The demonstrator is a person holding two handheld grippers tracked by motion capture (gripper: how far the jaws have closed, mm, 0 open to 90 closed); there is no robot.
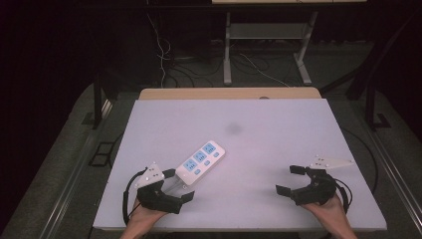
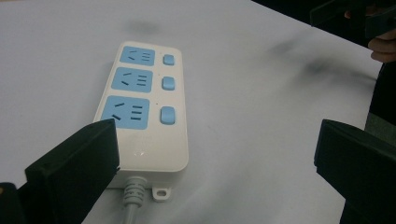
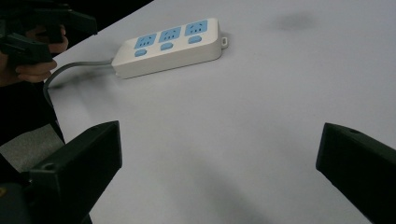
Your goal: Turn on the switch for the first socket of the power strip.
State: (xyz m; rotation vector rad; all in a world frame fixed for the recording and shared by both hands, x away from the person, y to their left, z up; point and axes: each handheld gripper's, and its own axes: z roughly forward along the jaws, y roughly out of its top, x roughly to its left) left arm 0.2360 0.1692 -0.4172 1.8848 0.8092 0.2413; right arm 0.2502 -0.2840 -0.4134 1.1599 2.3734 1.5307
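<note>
A white power strip [image 1: 200,162] with three blue sockets and three blue switches lies left of centre on the white table [image 1: 278,124]. Its grey cord [image 2: 131,200] leaves the near end. My left gripper [image 1: 178,185] is open just in front of that end, its left jaw beside the strip's near corner and touching nothing. The strip [image 2: 144,105] fills the left gripper view and appears far off as the strip [image 3: 170,45] in the right gripper view. My right gripper [image 1: 292,179] is open at the near right, over bare table.
The table's near edge lies just behind both hands. Beyond its far edge are a wooden board [image 1: 229,93], floor cables [image 1: 164,59] and a desk frame [image 1: 228,45]. A faint dark smudge [image 1: 234,129] marks the table's middle.
</note>
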